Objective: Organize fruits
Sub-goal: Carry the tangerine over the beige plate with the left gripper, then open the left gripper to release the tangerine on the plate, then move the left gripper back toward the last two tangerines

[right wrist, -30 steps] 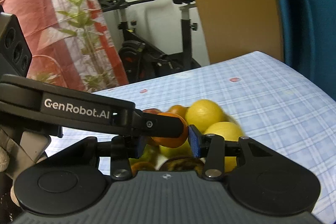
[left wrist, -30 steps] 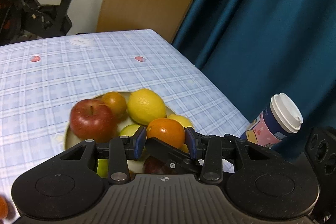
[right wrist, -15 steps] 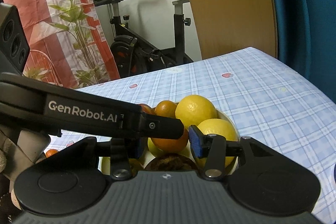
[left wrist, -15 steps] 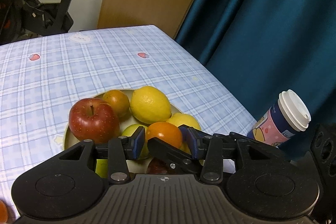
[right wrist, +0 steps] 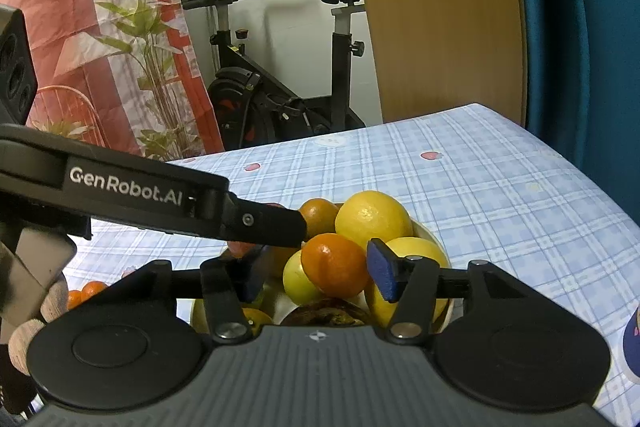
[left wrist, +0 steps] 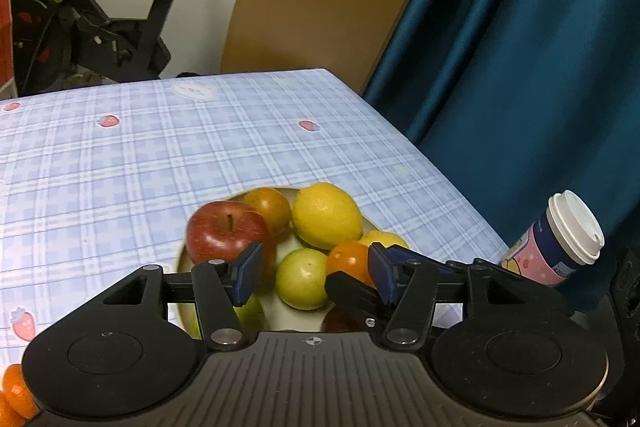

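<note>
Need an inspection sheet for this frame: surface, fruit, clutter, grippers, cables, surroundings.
Surface: blue plaid tablecloth.
Job's things: plate heaped with an apple, lemons, oranges; loose oranges on the cloth.
Clutter: lidded cup near the edge.
Grippers: left gripper open; right gripper open around an orange.
Cables: nothing seen.
Surroundings: exercise bike, teal curtain, wood panel, plant.

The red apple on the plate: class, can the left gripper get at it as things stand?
Probably yes. The left gripper is open above the plate, and the red apple lies just beyond its left finger, uncovered on top, though neighbouring fruit crowd its right side.
</note>
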A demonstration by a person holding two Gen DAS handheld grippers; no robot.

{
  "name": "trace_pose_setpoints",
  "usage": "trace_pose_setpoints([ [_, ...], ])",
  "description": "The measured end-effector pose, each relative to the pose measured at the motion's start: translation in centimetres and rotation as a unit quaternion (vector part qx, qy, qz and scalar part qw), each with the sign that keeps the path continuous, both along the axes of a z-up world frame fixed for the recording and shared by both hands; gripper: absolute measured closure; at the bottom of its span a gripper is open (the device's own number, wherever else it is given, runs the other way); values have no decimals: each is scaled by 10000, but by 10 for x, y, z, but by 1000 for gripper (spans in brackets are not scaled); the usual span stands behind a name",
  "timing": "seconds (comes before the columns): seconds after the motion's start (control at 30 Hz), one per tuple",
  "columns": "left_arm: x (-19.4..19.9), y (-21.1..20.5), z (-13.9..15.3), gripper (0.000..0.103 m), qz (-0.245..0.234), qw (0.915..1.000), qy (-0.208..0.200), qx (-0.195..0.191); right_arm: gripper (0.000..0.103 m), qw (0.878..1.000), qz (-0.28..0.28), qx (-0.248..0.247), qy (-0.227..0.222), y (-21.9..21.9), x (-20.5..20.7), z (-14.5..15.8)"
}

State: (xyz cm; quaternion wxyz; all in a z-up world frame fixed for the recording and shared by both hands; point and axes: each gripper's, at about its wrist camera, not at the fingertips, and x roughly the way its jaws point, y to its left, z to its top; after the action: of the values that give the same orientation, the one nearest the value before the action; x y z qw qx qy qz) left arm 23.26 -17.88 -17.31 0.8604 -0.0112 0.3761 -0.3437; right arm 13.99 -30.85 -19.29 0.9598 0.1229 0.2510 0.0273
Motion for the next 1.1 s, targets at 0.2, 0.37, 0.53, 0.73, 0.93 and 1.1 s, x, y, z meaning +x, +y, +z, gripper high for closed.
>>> trace_pose_setpoints([
  [0.2,-3,8,4,37,171,9997,-151,89,43,10000,67,-45,-35,5,0,6],
  [0.37,-6,23,12,37,318,9992,-228,26,43,9998,134,-98,-63,10,0,10],
  [0.53,-11,44,20,37,535,9979,-370,9,43,9996,231,-133,-123,19,-2,15],
  [0.73,-17,76,24,37,868,9951,-468,62,43,9987,436,-182,-180,35,-1,18],
  [0.93,-23,116,28,37,1238,9912,-471,74,43,9974,653,-231,-211,54,0,20],
  [1.1,-29,145,28,37,1498,9874,-480,192,43,9957,884,-138,-240,68,0,20],
])
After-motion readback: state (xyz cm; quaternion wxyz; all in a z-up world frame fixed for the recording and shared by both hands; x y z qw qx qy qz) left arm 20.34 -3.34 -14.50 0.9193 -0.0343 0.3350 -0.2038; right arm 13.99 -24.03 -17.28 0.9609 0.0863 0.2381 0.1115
